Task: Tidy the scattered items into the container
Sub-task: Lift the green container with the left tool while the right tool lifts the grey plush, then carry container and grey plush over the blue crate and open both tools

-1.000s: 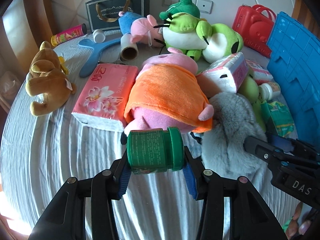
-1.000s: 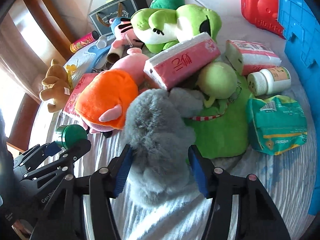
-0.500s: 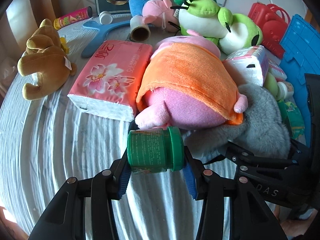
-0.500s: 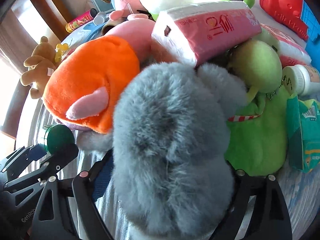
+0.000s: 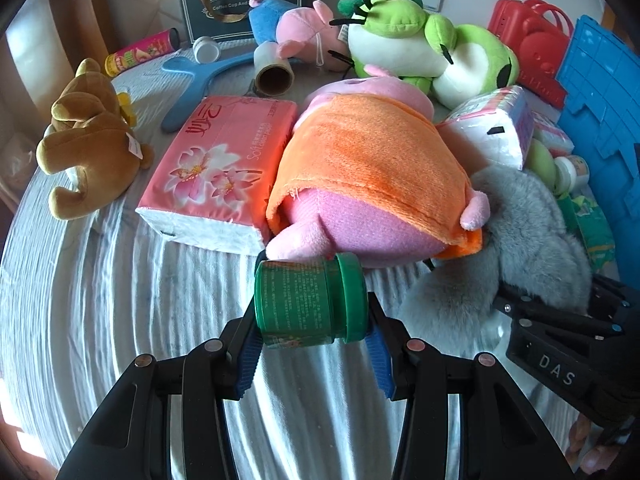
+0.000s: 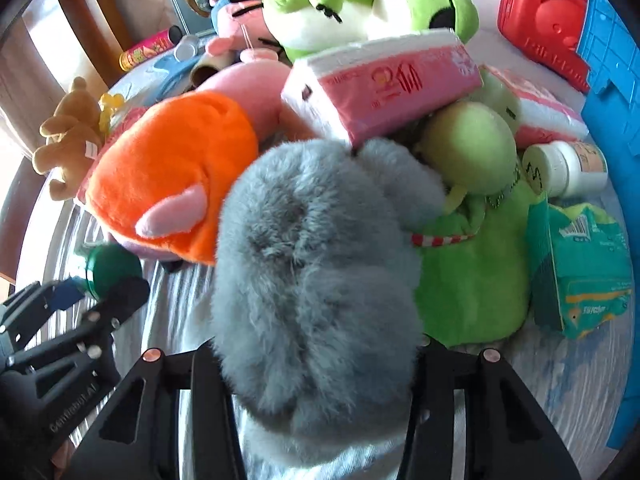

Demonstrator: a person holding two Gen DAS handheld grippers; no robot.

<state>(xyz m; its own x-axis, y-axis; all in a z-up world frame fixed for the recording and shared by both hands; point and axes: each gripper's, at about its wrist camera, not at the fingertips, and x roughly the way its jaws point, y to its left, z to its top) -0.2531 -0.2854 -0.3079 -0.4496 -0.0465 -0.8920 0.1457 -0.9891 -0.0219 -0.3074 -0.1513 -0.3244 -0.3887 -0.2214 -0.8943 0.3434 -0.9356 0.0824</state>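
Far left, a brown plush bear [image 5: 86,148] lies on the white ribbed bedspread [image 5: 100,300], beside a flat pink tissue pack [image 5: 218,170]. Near centre, the left gripper [image 5: 312,340] is clamped on a green screw-lid plastic jar [image 5: 310,300] held sideways, just before an orange-and-pink plush pig [image 5: 372,184]. To its right, the right gripper [image 6: 316,376] is closing around a grey fluffy plush toy [image 6: 316,264]. The blue plastic container [image 5: 600,120] stands at far right.
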